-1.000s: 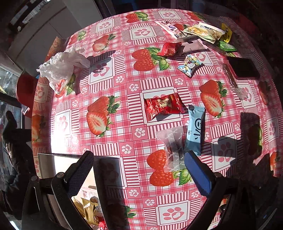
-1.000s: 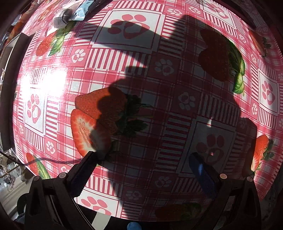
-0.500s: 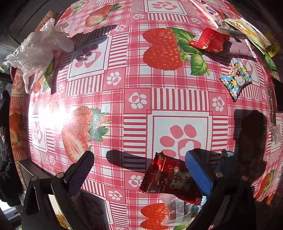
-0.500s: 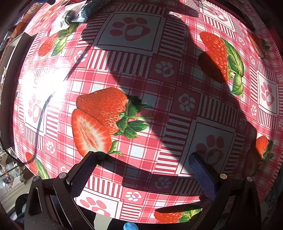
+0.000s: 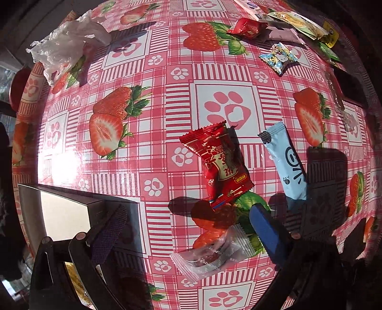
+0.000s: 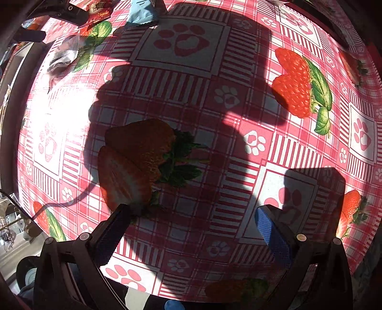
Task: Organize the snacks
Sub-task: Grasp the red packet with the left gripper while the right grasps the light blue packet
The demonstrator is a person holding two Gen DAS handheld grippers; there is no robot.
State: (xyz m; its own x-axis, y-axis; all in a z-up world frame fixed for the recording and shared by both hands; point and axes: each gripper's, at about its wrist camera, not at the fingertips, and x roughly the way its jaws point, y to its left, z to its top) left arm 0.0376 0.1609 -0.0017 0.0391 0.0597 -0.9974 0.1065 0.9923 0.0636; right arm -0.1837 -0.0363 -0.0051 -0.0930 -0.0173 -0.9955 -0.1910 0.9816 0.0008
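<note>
Both wrist views downward, near tablecloth (image 5: 152, 133); share red packet (image 5: 220, 167).

Behind the left claw's (image 5: 186, 229) near finger, the open box (image 5: 64, 214) is cut off by the picture's lower edge; its contents are hidden. Far ahead, packets (image 5: 298, 21) run past the top edge. In the right wrist view, the blue packet (image 6: 140, 12) is cropped.

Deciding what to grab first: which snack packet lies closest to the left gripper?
The clear packet, lying between the left gripper's open fingers; the red packet and blue packet lie farther ahead.
</note>
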